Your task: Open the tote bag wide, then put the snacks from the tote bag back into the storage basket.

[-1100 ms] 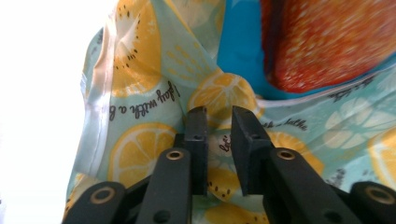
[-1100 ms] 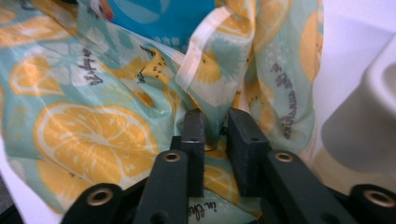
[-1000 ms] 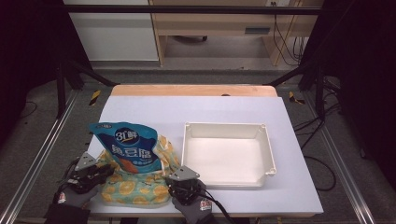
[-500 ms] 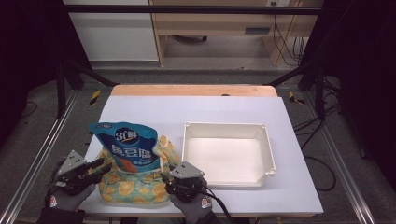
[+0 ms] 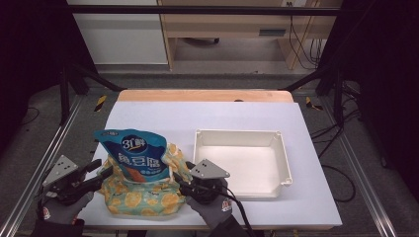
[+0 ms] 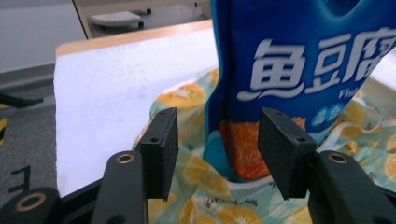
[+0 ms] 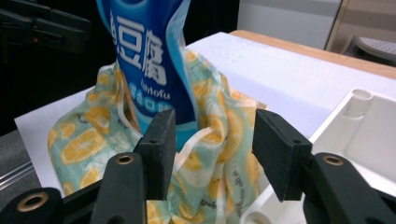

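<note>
Overhead arrangement. A blue snack pouch (image 5: 134, 155) stands upright inside a drawstring bag (image 5: 143, 195) of pale green cloth printed with orange slices, which sits at the near left of the white table (image 5: 237, 118). The pouch rises well above the bag's gathered mouth. Just beside the bag, to its right, lies an empty white tray (image 5: 239, 163).

Lettering. In the high view the pouch's top carries a white mark reading "3" with further characters too small to make out. In the left gripper view the pouch (image 6: 299, 70) shows large white Chinese characters "鱼豆腐", a fragment of Latin script "Fis" below them, and an orange panel at its foot. In the right gripper view the pouch (image 7: 149, 60) repeats "豆腐" with the small word "Fishtofu" beneath, partly curved out of sight.

Grippers. The left gripper (image 5: 104, 174) is at the bag's left flank and the right gripper (image 5: 184, 183) at its right flank, each held in a gloved hand. The jaws of both have just been opening and stand moderately wide. In the left gripper view the bag (image 6: 196, 172) and the pouch's lower edge lie beyond the gap; the pads press on nothing. In the right gripper view the bag (image 7: 93, 140) and its pale drawstring (image 7: 196, 140) show through the gap, likewise unpinched. The tray's corner (image 7: 359, 121) appears at the right.
</note>
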